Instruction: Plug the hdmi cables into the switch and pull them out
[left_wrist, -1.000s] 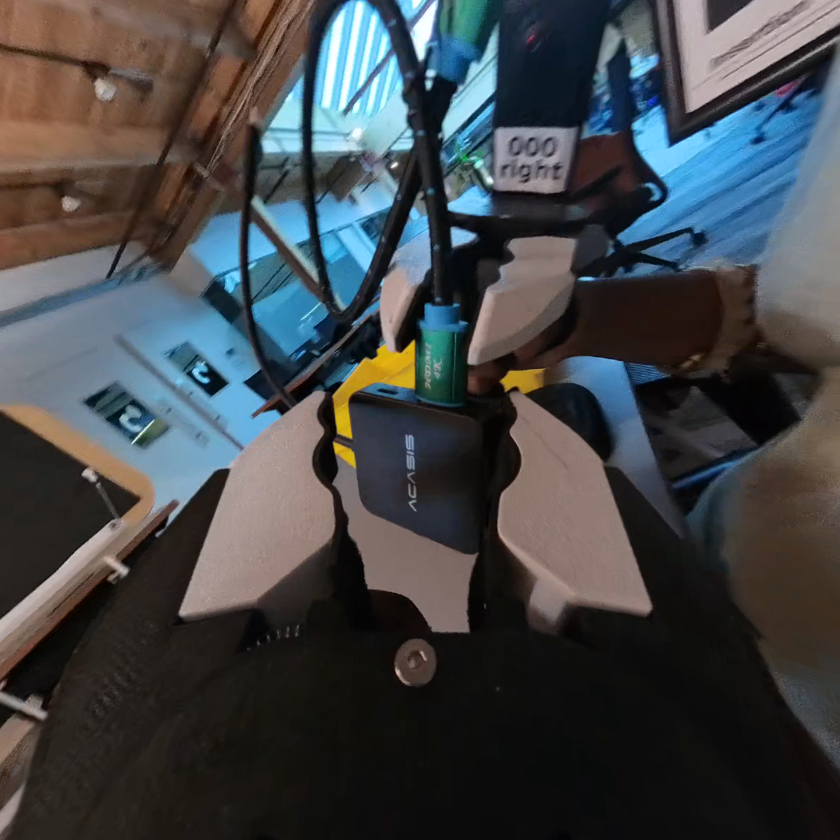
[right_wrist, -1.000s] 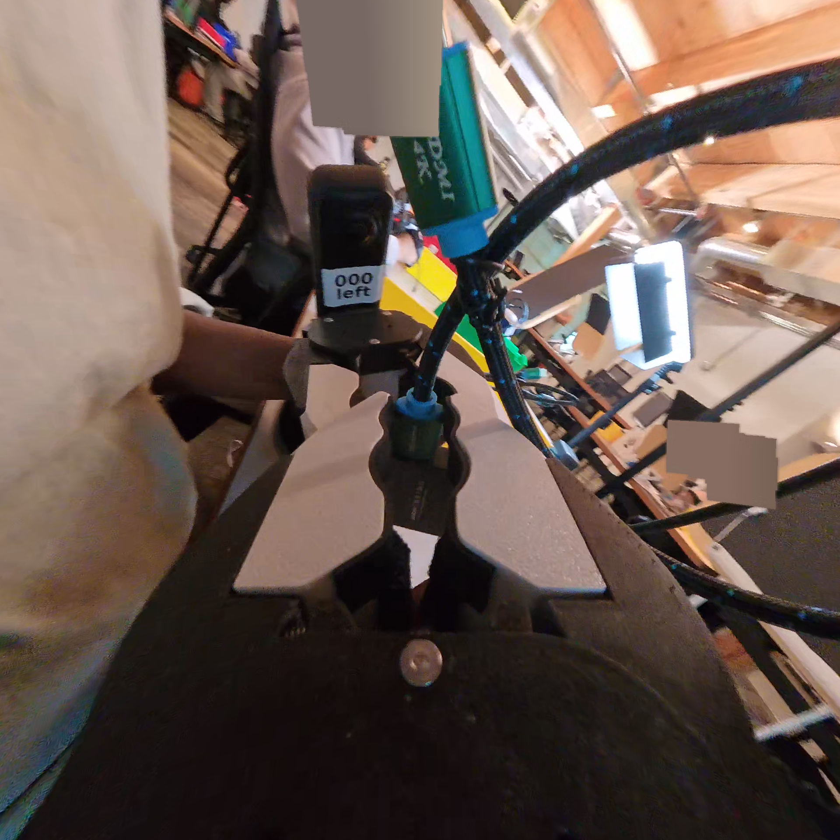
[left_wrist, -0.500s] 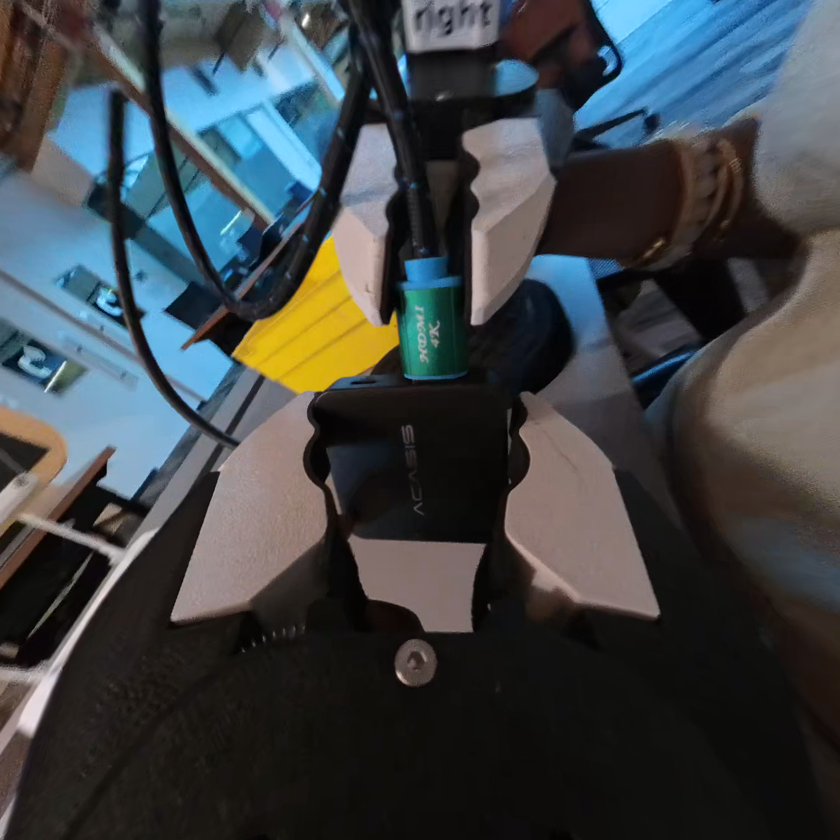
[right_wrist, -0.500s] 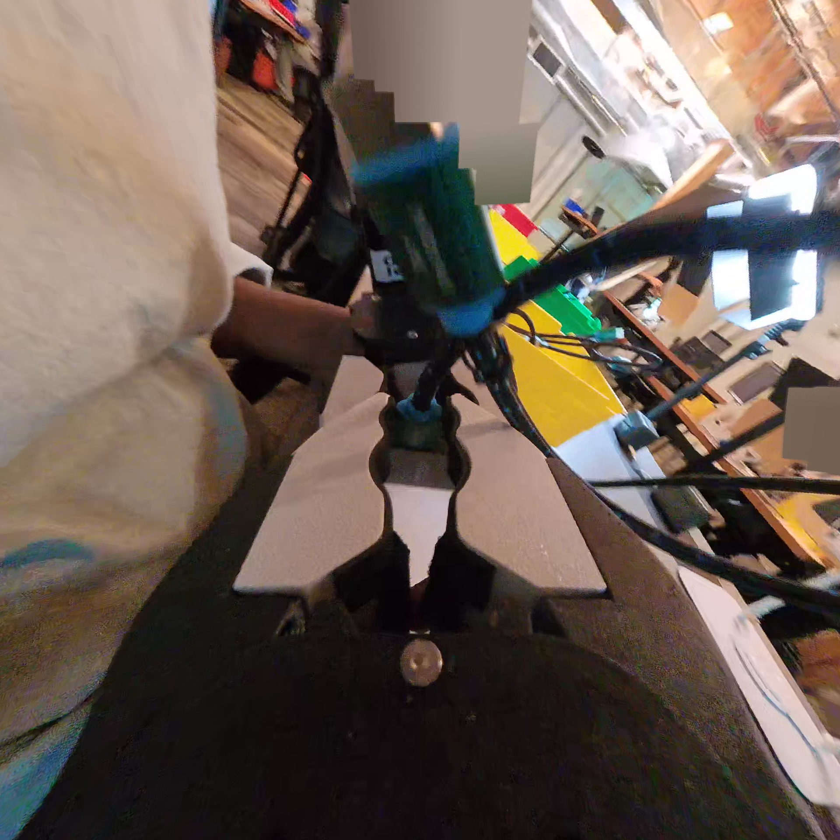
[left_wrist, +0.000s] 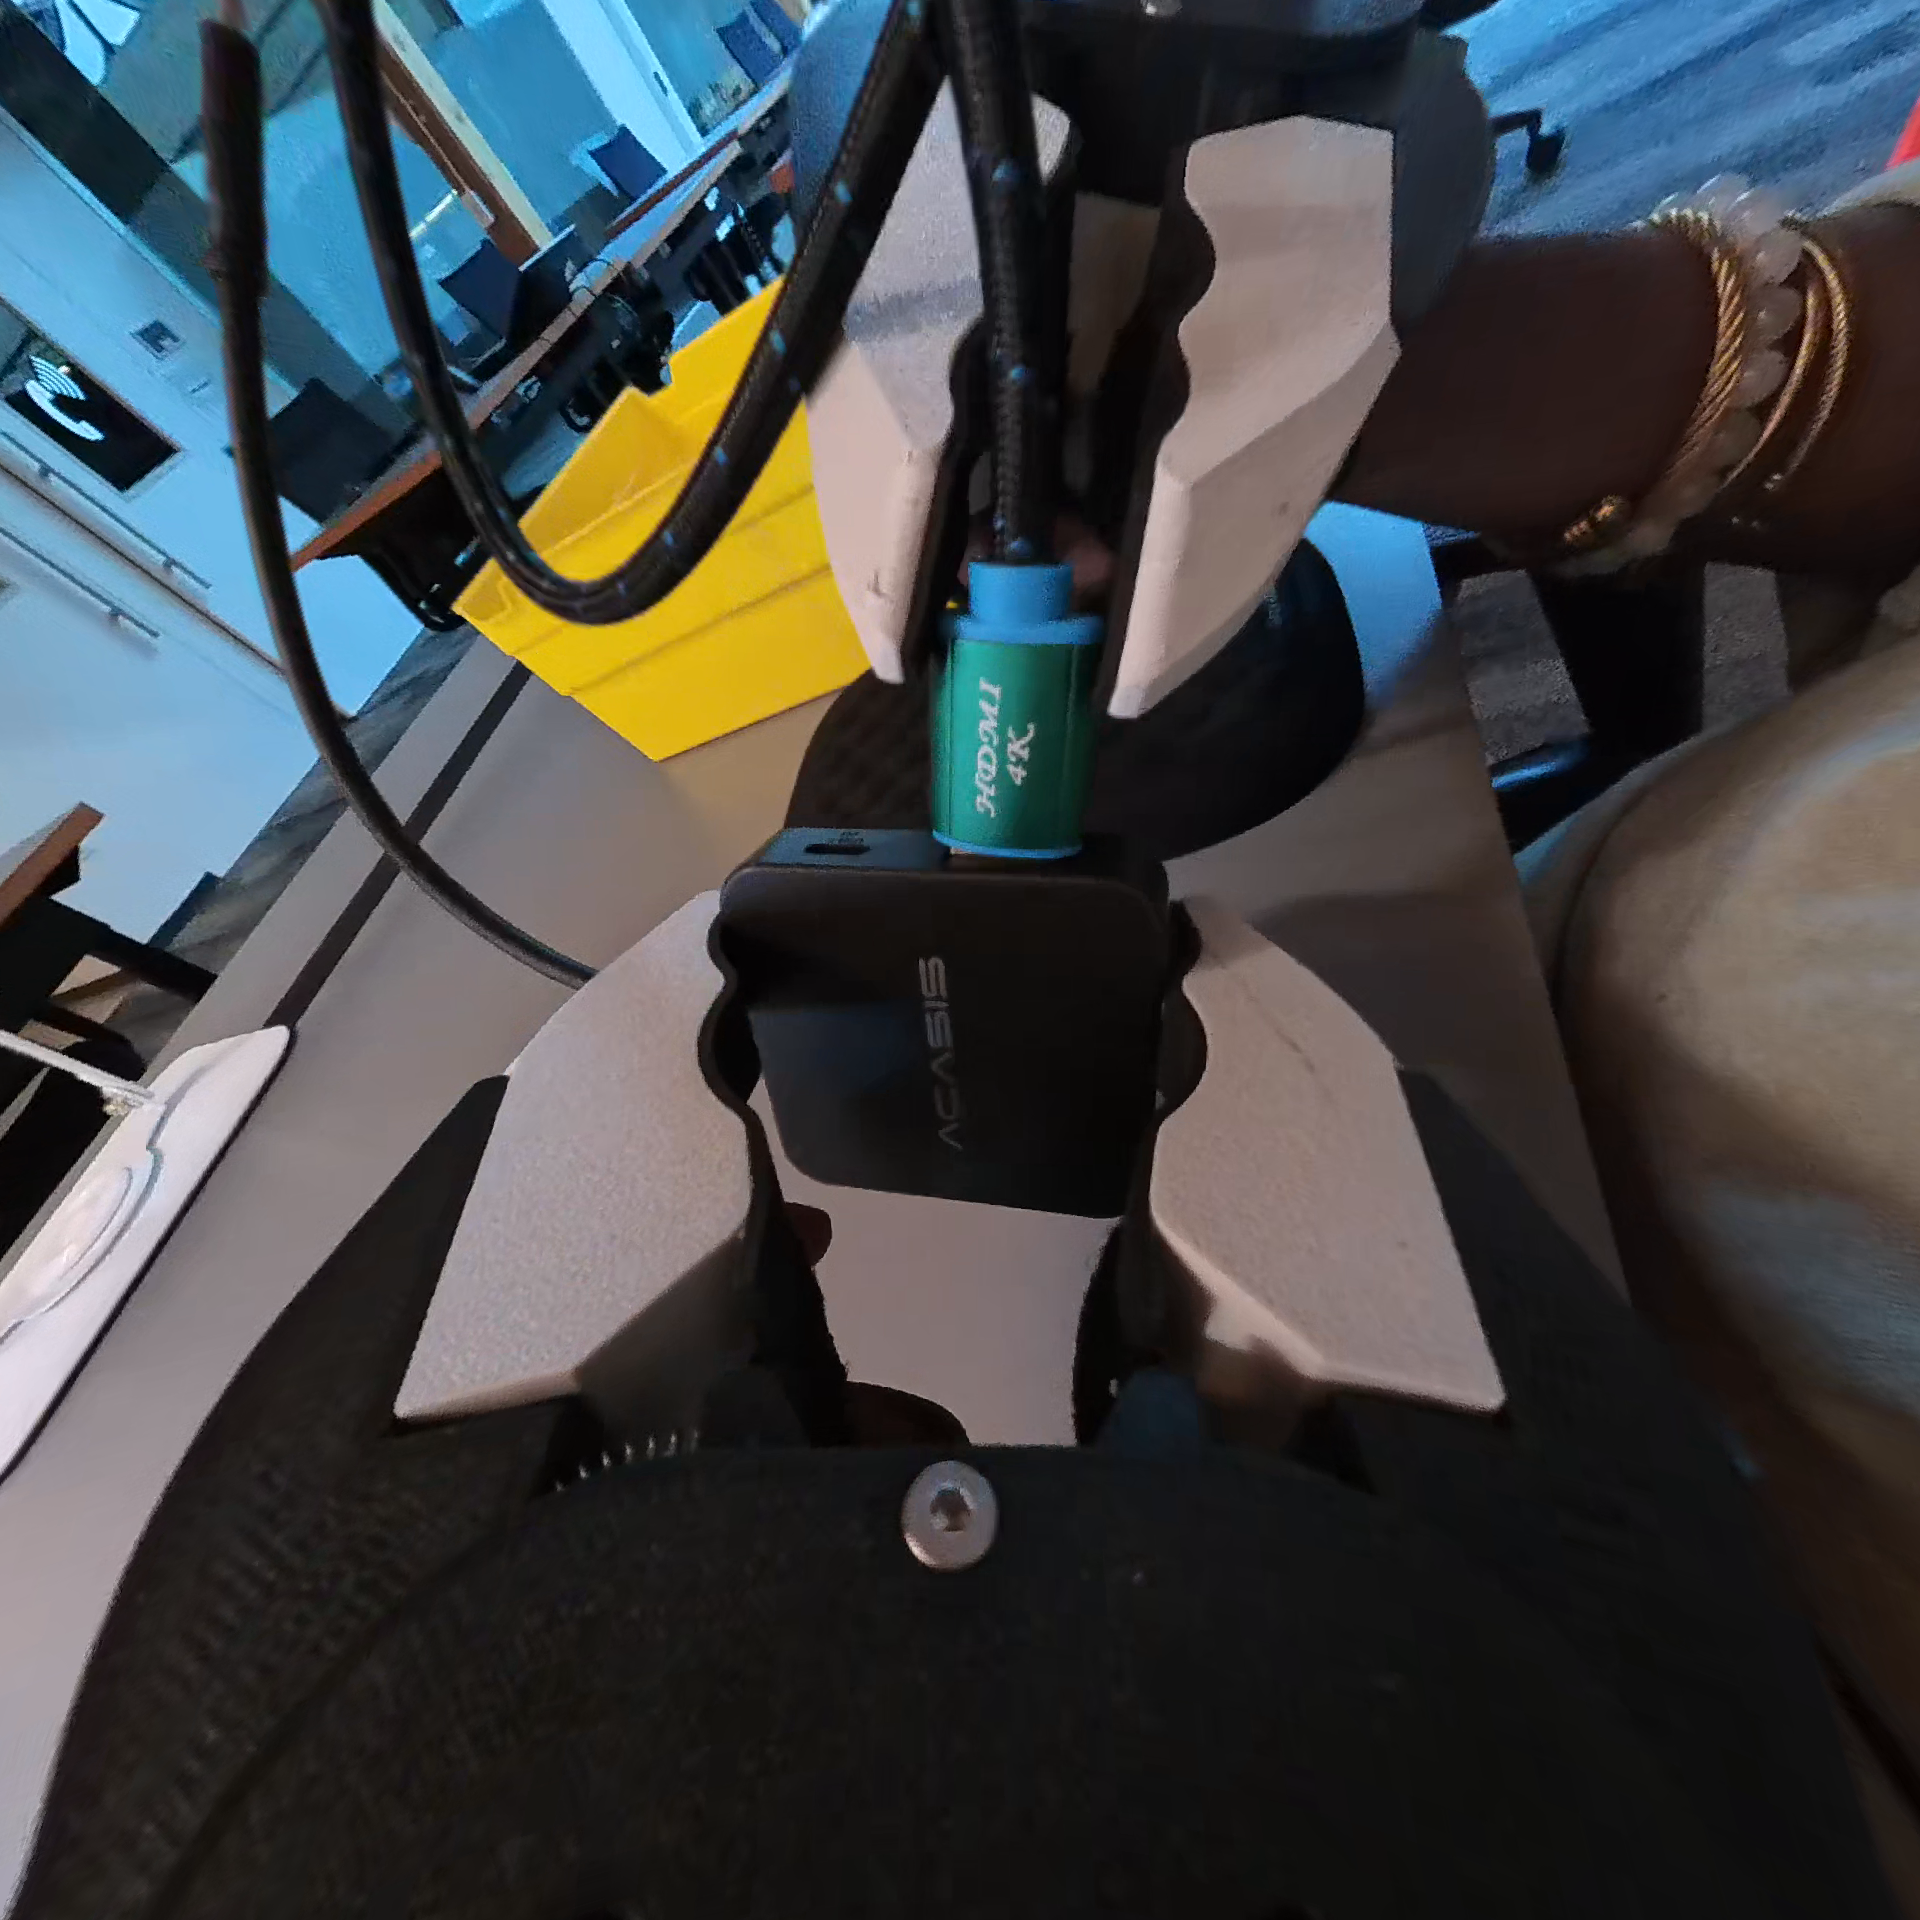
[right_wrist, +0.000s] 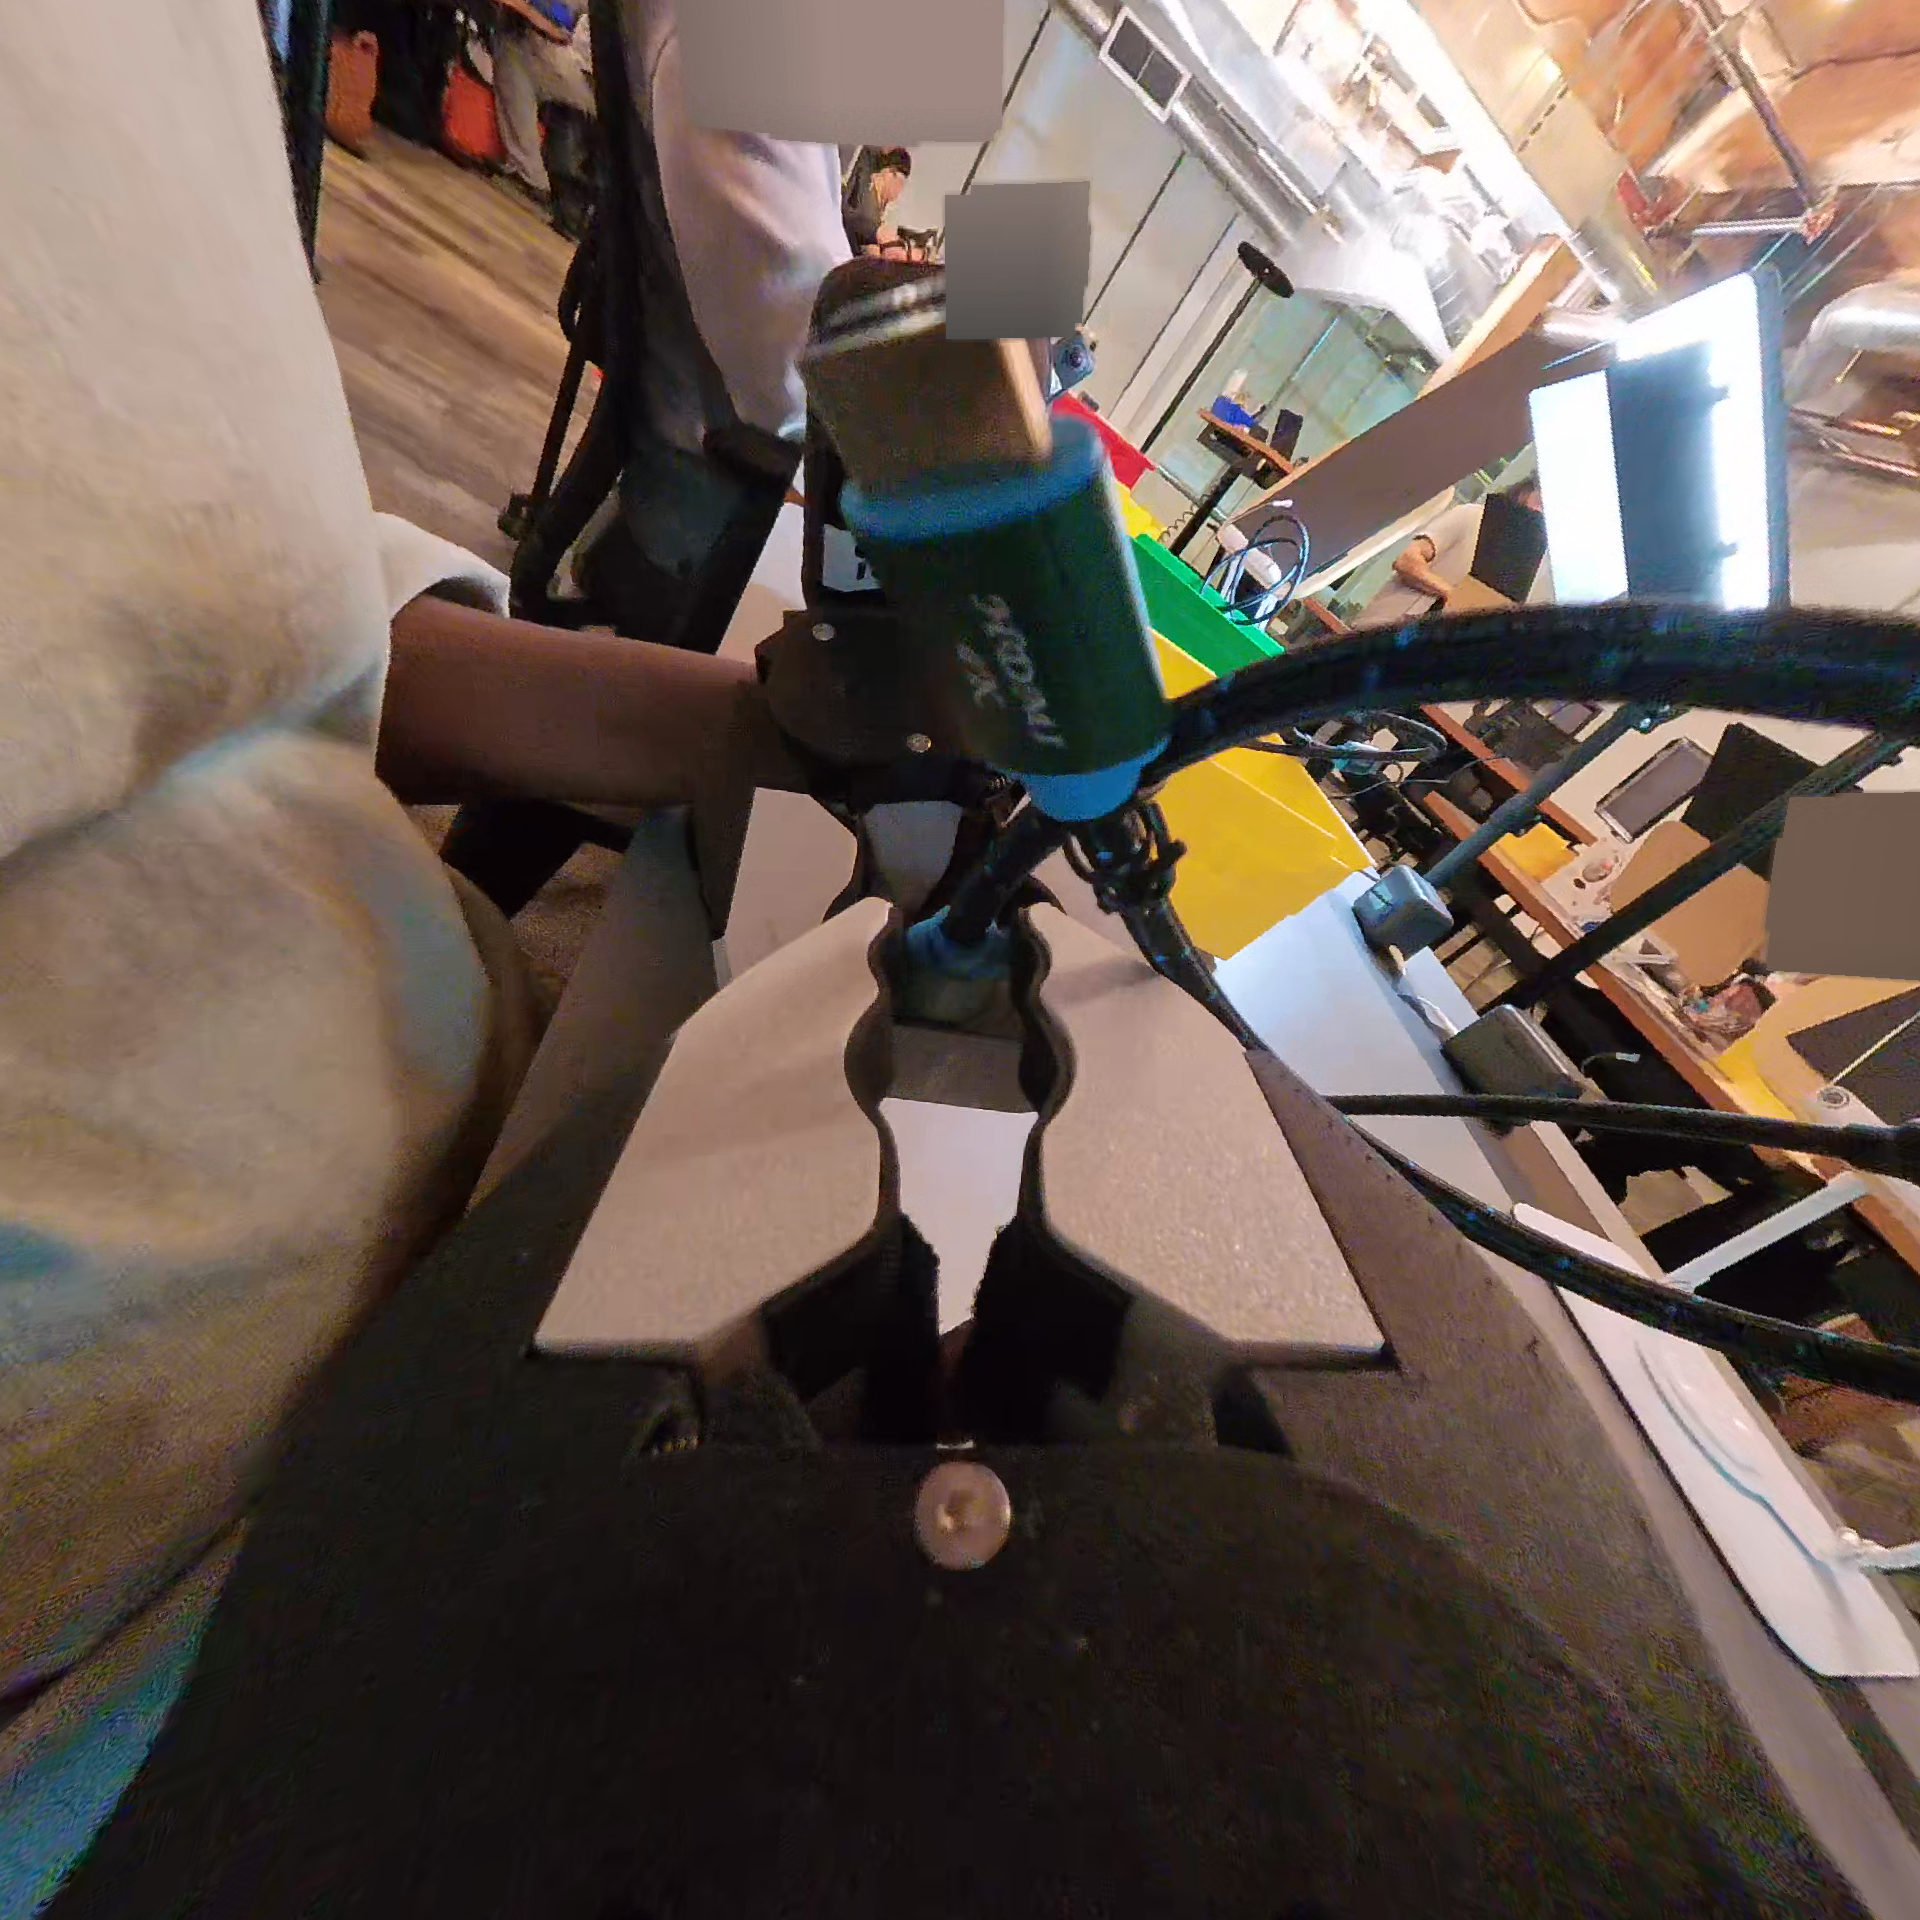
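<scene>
My left gripper (left_wrist: 951, 935) is shut on the black switch (left_wrist: 945, 1049), gripping its two sides above the grey table (left_wrist: 499, 914). A green HDMI plug (left_wrist: 1013, 748) with a blue collar sits in a port on the switch's far edge, beside an empty port (left_wrist: 831, 844). My right gripper (left_wrist: 1008, 686) faces me and is shut on the plug's rear end; in its own view (right_wrist: 956, 920) the plug (right_wrist: 951, 982) shows between the fingertips. The braided black cable (left_wrist: 717, 457) loops away. Its other green plug (right_wrist: 1008, 644) hangs loose, with its metal end bare.
A yellow bin (left_wrist: 665, 582) stands on the table beyond the switch, with a round black object (left_wrist: 1257, 727) beside it. A white tray (left_wrist: 114, 1174) lies at the left edge. The person's torso (left_wrist: 1766, 1039) is close on the right. Other desks and people are farther off. Tip to tip, the grippers are about 6 centimeters apart.
Both grippers have tilted down from the ceiling toward the table, still joined at switch and plug. The loose plug has swung across the right wrist view.
</scene>
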